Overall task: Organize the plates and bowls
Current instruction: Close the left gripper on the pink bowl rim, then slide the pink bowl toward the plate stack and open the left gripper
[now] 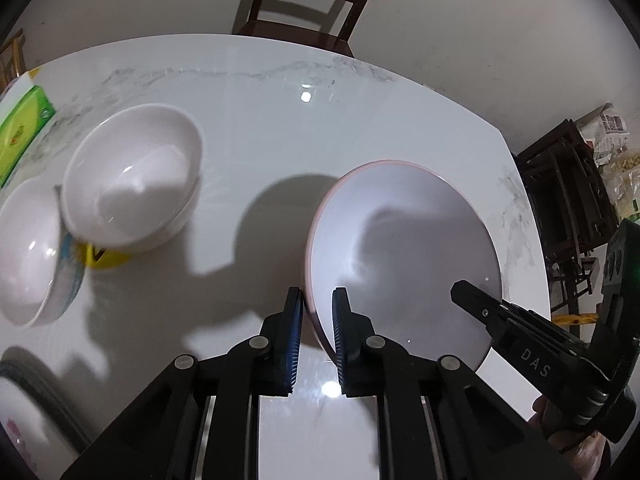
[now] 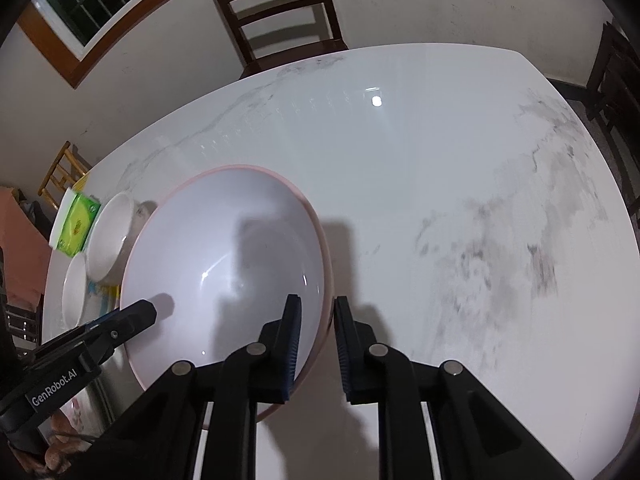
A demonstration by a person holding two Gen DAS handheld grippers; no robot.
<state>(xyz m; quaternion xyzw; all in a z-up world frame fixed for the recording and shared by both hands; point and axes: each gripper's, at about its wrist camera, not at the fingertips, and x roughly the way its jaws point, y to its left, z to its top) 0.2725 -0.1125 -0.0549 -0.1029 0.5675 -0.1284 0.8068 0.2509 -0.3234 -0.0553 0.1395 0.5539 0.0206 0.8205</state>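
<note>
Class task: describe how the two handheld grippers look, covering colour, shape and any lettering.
Both are black, angular linkages with round silver pivot pins. The left gripper and right gripper have flat fingers faced with ribbed blue pads. White lettering reads "DAS" on the right gripper, "GenRobot.AI" on the left.

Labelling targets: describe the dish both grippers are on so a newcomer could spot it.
On the white marble table, look near the front edge, right of the cluster of small white bowls. It is the big bowl, clamped at opposite rims by the left hand-held gripper and right hand-held gripper; only it has a pink rim.
</note>
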